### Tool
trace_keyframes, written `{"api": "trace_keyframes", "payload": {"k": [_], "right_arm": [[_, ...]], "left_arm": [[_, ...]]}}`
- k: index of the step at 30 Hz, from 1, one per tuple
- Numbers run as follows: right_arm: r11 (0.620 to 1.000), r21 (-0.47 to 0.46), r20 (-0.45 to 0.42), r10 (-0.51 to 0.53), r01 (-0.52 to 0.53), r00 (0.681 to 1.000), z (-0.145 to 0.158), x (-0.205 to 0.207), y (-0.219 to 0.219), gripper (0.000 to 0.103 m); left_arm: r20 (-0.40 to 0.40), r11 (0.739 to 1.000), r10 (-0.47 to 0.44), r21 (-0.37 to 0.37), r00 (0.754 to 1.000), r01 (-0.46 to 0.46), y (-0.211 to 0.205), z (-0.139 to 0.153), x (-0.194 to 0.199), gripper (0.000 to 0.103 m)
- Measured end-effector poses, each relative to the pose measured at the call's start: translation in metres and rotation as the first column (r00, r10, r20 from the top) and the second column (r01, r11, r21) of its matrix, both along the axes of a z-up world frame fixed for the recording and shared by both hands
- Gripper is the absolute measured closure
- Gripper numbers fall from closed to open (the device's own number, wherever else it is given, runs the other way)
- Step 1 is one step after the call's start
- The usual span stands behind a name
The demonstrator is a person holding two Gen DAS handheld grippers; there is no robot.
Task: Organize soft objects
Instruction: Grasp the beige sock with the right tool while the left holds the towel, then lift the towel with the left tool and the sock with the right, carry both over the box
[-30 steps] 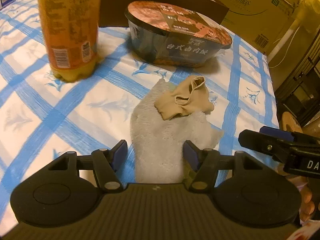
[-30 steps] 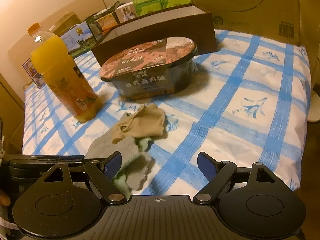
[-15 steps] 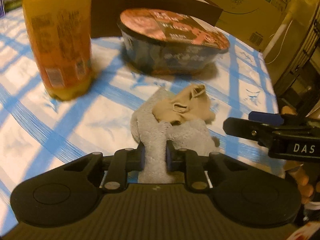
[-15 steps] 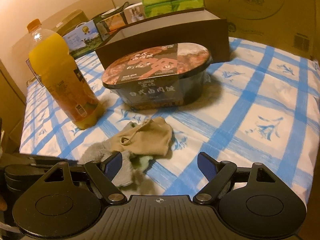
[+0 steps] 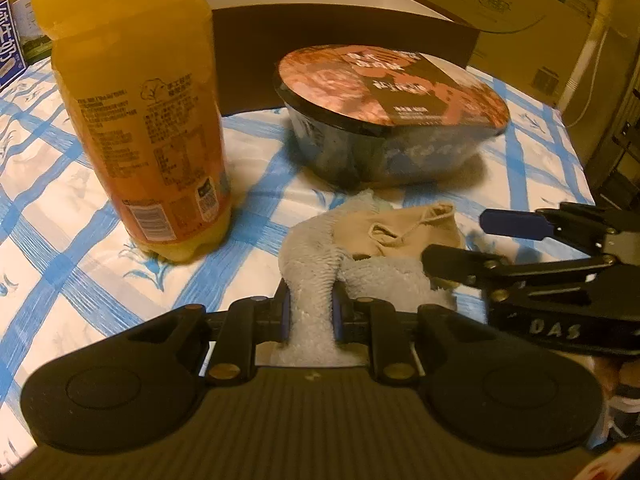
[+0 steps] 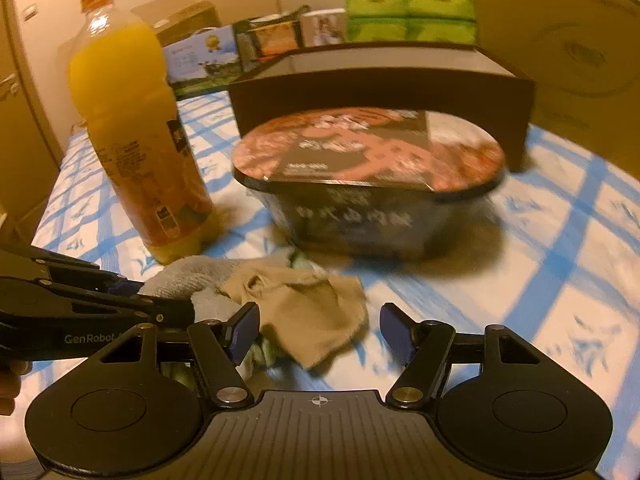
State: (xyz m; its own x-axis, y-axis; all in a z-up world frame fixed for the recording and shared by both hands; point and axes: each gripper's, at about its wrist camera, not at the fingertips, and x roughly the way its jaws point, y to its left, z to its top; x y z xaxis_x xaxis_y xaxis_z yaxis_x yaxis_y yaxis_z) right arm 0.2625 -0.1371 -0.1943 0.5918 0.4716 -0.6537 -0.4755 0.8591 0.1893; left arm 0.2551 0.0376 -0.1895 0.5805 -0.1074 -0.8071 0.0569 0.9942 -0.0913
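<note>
A grey fuzzy sock (image 5: 316, 276) lies on the blue-checked sheet (image 5: 80, 280), and a beige sock (image 5: 396, 228) is crumpled on top of it. My left gripper (image 5: 310, 316) is shut on the near end of the grey sock. From the right my other gripper (image 5: 476, 240) reaches in over the beige sock. In the right wrist view the right gripper (image 6: 320, 332) has its jaws closing, with the beige sock (image 6: 308, 308) between them; the pads do not press on it. The grey sock (image 6: 192, 276) and the left gripper (image 6: 160, 304) show at the left.
An orange juice bottle (image 5: 140, 120) stands just left of the socks. A sealed instant-meal bowl (image 5: 392, 120) sits right behind them. Behind that is a dark brown open box (image 5: 340, 28), with cardboard boxes (image 5: 520, 8) and green tissue packs (image 6: 408, 8) further back.
My left gripper shut on the grey sock and bunched it. The right gripper moved forward over the beige sock, and its jaws now stand narrower.
</note>
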Motion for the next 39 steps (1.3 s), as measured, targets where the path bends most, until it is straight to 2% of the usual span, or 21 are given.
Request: {"api": "trace_keyframes", "payload": {"k": [5, 9, 12, 16, 19, 24, 33, 39], "right_arm": [[0.998, -0.029, 0.017, 0.057, -0.057, 0.998, -0.011, 0.010, 0.015, 0.038], [0.996, -0.030, -0.001, 0.081, -0.081, 0.997, -0.020, 0.014, 0.019, 0.052], [0.995, -0.015, -0.017, 0.094, -0.094, 0.995, -0.023, 0.014, 0.019, 0.068], [0.995, 0.007, -0.019, 0.098, -0.098, 0.995, -0.021, 0.009, 0.020, 0.083], [0.996, 0.030, -0.024, 0.088, -0.087, 0.996, -0.018, 0.005, 0.016, 0.085], [0.996, 0.073, -0.042, 0.047, -0.043, 0.998, -0.010, -0.001, 0.004, 0.088], [0.993, 0.105, -0.085, -0.052, 0.061, 0.995, 0.000, -0.017, -0.032, 0.089], [0.989, 0.113, -0.080, -0.089, 0.098, 0.993, 0.010, -0.025, -0.045, 0.089]], "left_arm": [[0.002, 1.000, 0.024, -0.019, 1.000, -0.024, 0.002, -0.003, 0.004, 0.085], [0.005, 0.999, 0.039, -0.033, 0.999, -0.039, 0.003, -0.006, 0.003, 0.080], [-0.012, 0.997, 0.066, -0.038, 0.998, -0.066, 0.005, -0.010, 0.003, 0.072], [-0.027, 0.995, 0.083, -0.061, 0.996, -0.085, 0.007, -0.011, 0.005, 0.072], [-0.027, 0.996, 0.070, -0.056, 0.997, -0.072, 0.005, -0.011, 0.006, 0.074], [-0.020, 0.998, 0.051, -0.040, 0.999, -0.051, -0.001, -0.008, 0.005, 0.085], [-0.027, 0.998, 0.051, -0.023, 0.998, -0.052, -0.009, 0.000, 0.000, 0.088], [-0.013, 0.999, 0.045, -0.021, 0.999, -0.045, -0.015, 0.011, -0.011, 0.088]]}}
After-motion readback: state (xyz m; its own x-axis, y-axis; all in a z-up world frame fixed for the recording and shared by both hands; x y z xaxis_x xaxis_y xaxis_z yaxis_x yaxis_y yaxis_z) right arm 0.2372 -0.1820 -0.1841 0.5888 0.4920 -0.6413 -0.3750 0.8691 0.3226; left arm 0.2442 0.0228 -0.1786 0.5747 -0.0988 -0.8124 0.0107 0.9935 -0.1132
